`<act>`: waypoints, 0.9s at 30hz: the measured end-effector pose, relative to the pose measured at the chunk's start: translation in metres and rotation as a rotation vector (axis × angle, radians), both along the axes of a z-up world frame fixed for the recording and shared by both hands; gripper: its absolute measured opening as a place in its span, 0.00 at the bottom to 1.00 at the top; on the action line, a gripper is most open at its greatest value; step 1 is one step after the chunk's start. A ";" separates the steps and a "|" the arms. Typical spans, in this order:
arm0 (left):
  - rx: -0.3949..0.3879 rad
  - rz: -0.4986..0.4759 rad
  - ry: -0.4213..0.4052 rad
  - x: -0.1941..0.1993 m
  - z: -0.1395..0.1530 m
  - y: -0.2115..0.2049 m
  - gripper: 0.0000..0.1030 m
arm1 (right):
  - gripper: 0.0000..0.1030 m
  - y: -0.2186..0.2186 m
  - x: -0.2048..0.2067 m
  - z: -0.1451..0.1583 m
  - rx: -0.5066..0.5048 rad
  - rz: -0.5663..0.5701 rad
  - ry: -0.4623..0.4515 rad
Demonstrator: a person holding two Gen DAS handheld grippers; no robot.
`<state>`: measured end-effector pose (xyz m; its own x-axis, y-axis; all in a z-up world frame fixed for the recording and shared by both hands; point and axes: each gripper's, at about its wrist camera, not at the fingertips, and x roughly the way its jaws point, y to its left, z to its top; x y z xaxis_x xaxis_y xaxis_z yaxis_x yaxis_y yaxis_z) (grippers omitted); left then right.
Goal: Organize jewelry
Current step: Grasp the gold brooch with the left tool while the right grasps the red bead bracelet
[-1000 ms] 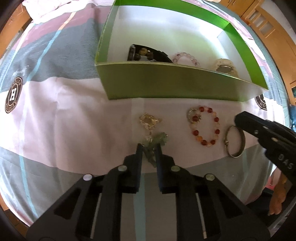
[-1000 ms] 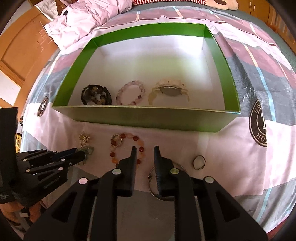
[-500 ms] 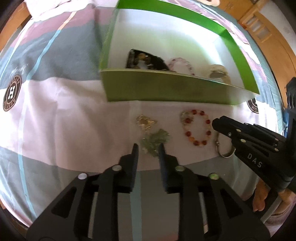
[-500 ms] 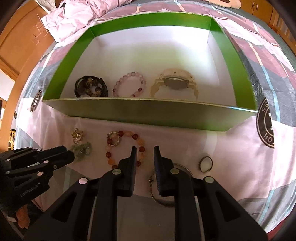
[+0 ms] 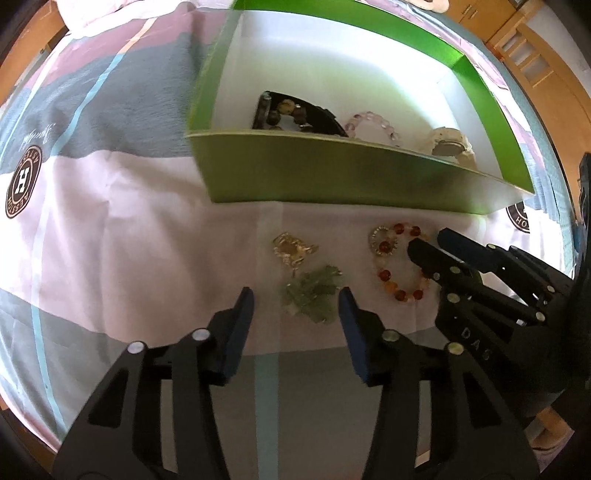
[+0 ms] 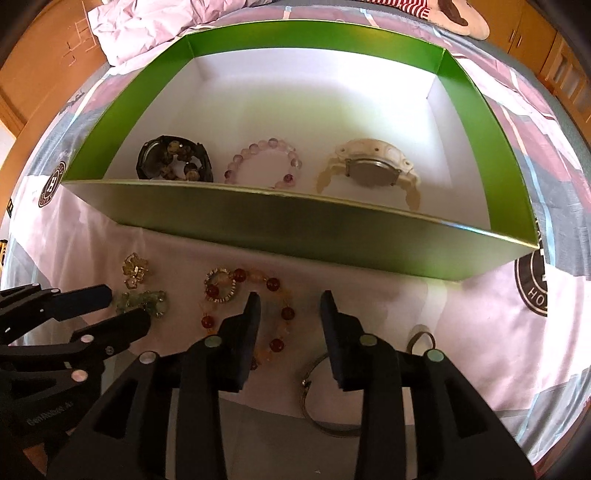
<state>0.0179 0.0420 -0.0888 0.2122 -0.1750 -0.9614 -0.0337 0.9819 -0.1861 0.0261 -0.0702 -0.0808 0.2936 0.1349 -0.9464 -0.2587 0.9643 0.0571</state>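
Observation:
A green leafy jewelry piece (image 5: 312, 291) lies on the pale bedspread, between the fingers of my left gripper (image 5: 295, 299). Its jaws are opening and the pads stand clear of the piece. A gold brooch (image 5: 291, 249) lies just beyond it. My right gripper (image 6: 290, 299) hovers over the red bead bracelet (image 6: 239, 275); its jaws are opening, with the bracelet's right side below the gap and nothing pressed. The open green box (image 6: 295, 229) holds a dark watch (image 6: 173, 162), a pink bead bracelet (image 6: 266, 162) and a white watch (image 6: 369, 171).
A silver bangle (image 6: 314, 398) and a small ring (image 6: 421, 339) lie on the cloth under and right of my right gripper. Round logos (image 5: 24, 182) mark the bedspread. A crumpled pink cover (image 6: 147, 26) lies behind the box, and wooden furniture (image 6: 561, 62) stands beyond the bed.
The left jaws, earlier shut on the green piece, have spread, and the piece lies loose on the cloth. My right gripper moved left over the red bracelet and its jaws parted.

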 end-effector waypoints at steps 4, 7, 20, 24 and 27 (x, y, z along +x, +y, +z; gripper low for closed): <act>0.029 -0.025 0.003 0.002 -0.006 -0.012 0.33 | 0.33 0.003 -0.003 -0.001 -0.015 0.014 -0.010; 0.039 -0.029 -0.008 0.003 -0.005 -0.018 0.25 | 0.15 0.005 -0.006 -0.002 -0.022 0.028 -0.014; -0.033 -0.043 -0.132 -0.008 0.038 -0.004 0.12 | 0.07 -0.010 -0.024 0.042 0.078 0.057 -0.082; -0.048 -0.040 -0.184 -0.007 0.054 0.001 0.12 | 0.07 -0.020 -0.027 0.067 0.152 0.043 -0.141; -0.060 -0.034 -0.214 -0.004 0.066 0.009 0.12 | 0.07 -0.032 -0.027 0.083 0.228 0.026 -0.179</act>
<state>0.0138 0.0507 -0.0230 0.4036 -0.2415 -0.8825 0.0462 0.9687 -0.2440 -0.0007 -0.1019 0.0027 0.4470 0.3477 -0.8242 -0.3089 0.9247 0.2226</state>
